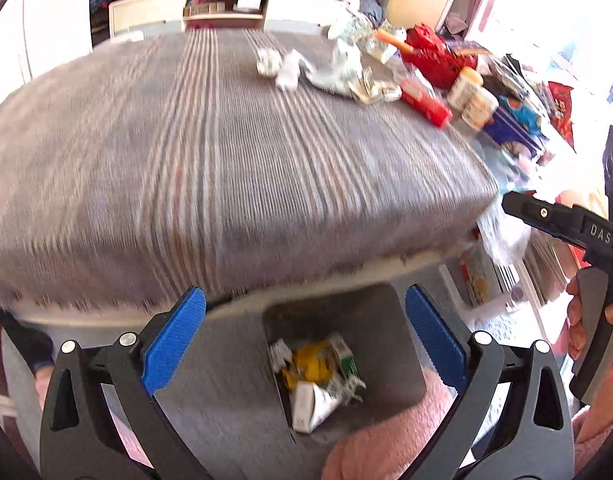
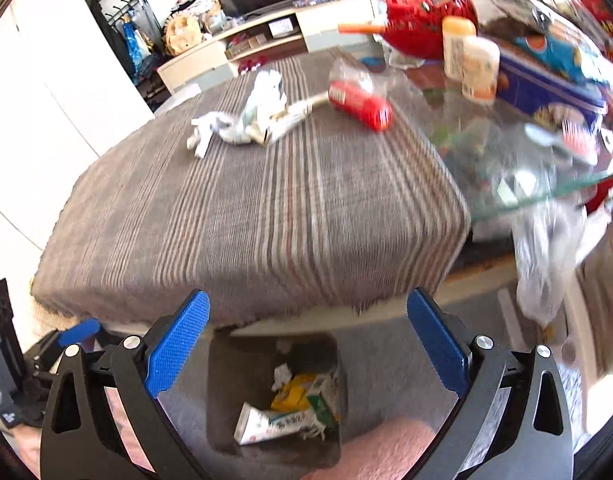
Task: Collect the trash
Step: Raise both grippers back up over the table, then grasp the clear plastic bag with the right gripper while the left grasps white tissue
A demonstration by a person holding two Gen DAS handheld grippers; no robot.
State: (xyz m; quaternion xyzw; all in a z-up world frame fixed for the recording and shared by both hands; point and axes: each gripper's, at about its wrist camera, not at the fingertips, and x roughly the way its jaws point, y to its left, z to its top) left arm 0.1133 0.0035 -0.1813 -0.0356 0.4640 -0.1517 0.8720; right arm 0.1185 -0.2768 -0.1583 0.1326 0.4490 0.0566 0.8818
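Note:
A grey trash bin stands on the floor below the table's near edge, holding a white tube, yellow wrapper and green carton. Crumpled white paper and wrappers lie far across the striped tablecloth, next to a red packet. My left gripper is open and empty above the bin. My right gripper is open and empty above the bin too; it also shows at the right edge of the left wrist view.
The striped grey cloth covers the table. Jars, a red object, a blue tin and clutter sit on the glass part at right. A plastic bag hangs off the right edge. A TV cabinet stands behind.

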